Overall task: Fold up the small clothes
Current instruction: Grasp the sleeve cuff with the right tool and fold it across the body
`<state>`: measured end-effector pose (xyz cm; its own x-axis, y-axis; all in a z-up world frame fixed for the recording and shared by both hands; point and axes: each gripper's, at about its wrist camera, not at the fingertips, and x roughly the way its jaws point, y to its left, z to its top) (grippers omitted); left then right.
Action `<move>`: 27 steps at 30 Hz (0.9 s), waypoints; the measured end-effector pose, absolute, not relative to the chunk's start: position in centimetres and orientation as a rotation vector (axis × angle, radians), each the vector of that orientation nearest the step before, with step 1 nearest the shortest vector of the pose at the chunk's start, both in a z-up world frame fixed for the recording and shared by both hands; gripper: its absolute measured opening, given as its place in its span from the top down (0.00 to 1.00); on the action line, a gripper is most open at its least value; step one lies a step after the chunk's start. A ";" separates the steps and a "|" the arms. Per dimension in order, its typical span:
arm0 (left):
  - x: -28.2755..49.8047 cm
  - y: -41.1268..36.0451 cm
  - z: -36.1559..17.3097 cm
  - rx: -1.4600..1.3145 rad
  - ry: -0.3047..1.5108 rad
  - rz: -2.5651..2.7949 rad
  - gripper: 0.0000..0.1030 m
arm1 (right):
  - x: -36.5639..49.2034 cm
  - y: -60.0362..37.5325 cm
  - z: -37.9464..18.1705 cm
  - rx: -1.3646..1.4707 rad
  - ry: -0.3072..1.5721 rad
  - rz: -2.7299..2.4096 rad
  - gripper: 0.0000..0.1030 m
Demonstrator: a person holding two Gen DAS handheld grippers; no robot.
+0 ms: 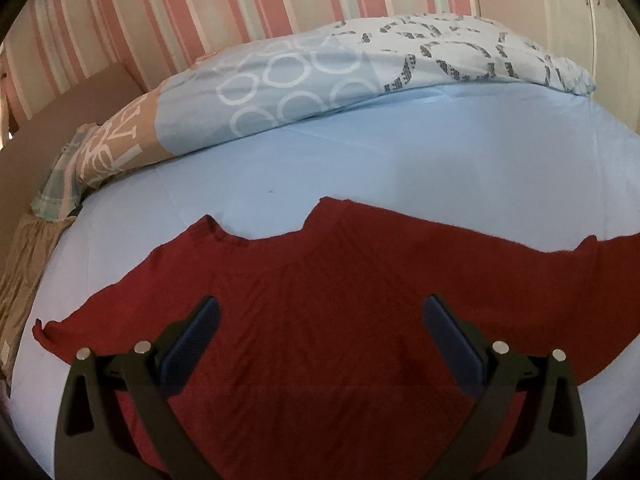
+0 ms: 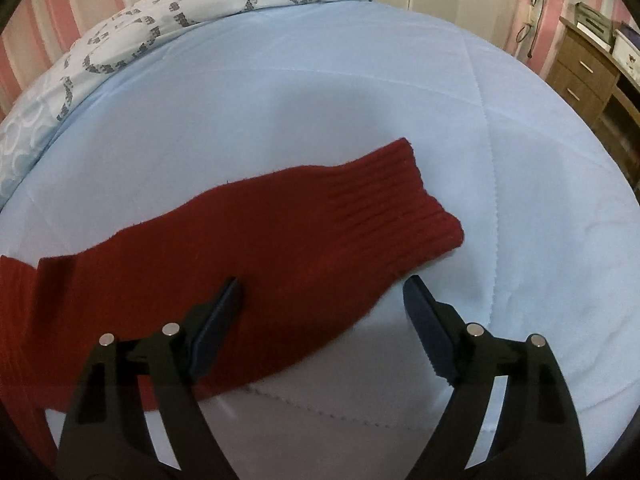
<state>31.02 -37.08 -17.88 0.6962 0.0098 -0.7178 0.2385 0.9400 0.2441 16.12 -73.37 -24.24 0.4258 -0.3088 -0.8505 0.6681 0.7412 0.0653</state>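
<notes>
Where visible, flat ribbed red sweater [image 1: 340,288]

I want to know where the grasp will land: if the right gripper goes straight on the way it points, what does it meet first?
Most likely the red sweater's sleeve, near its lower edge. The open right gripper straddles that edge, so one finger may meet the blue bedsheet instead.

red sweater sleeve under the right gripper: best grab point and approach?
Judging by the right wrist view, grip the ribbed cuff of the red sweater, coming down from above over its free end. The sleeve lies flat on the blue bedsheet, so pinch the edge. The right gripper has open jaws over the mid-sleeve.
</notes>
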 end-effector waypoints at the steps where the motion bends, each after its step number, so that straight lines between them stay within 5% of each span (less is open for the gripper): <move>1: 31.0 -37.0 -17.8 0.335 0.793 -0.128 0.01 | 16.4 -73.3 -24.2 0.428 0.946 -0.632 0.21; 2: 30.9 -36.9 -17.7 0.335 0.790 -0.125 0.01 | 16.7 -73.3 -24.1 0.436 0.941 -0.624 0.25; 7: 30.7 -36.0 -17.1 0.373 0.760 -0.105 0.01 | 17.4 -72.4 -23.4 0.434 0.948 -0.546 0.82; 8: 30.7 -35.7 -17.0 0.382 0.755 -0.094 0.01 | 17.6 -72.2 -23.2 0.422 0.946 -0.546 0.85; 18: 30.7 -31.3 -15.7 0.378 0.752 -0.078 0.01 | 15.8 -66.5 -17.5 0.234 0.803 -0.531 0.88; 27: 30.2 -22.5 -13.4 0.383 0.730 -0.040 0.01 | 18.2 -51.7 -10.1 0.175 0.735 -0.333 0.88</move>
